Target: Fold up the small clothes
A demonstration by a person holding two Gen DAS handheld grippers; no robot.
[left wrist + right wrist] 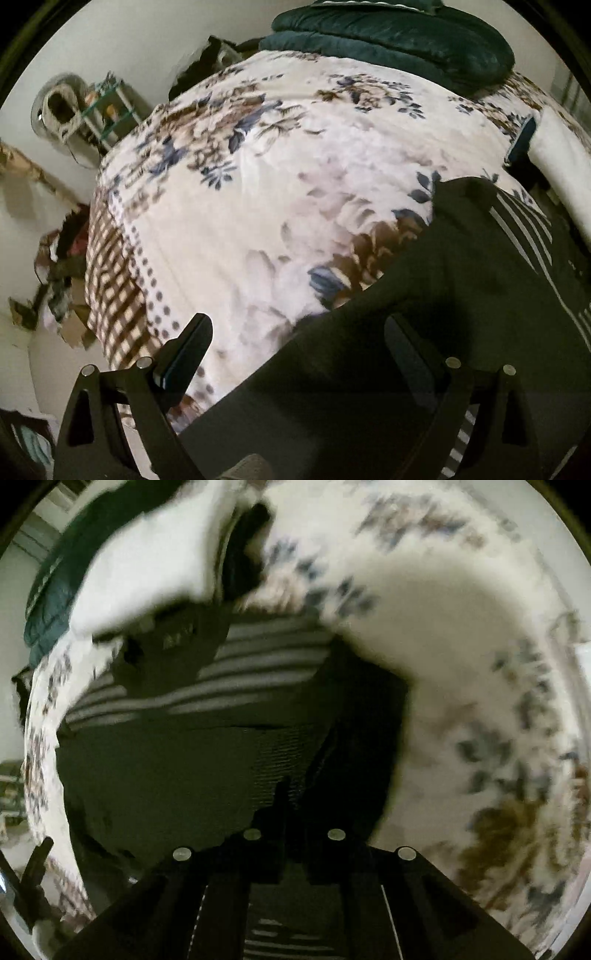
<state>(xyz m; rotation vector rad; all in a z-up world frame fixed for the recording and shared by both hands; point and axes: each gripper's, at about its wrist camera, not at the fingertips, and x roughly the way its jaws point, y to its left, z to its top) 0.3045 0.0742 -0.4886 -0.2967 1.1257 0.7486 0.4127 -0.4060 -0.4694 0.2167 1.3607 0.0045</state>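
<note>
Dark striped garment (461, 295) spread flat on the floral bed cover (295, 166), near right. Left gripper (295, 347) above its near-left edge, jaws wide, likely for pinching. Right gripper (293, 812) shut, seemingly pinching dark fabric for folding.

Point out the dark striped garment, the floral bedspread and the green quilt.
dark striped garment (424, 314): left wrist view, plain dark cloth.
floral bedspread (295, 166): left wrist view, pale middle.
green quilt (399, 37): left wrist view, folded top.
</note>
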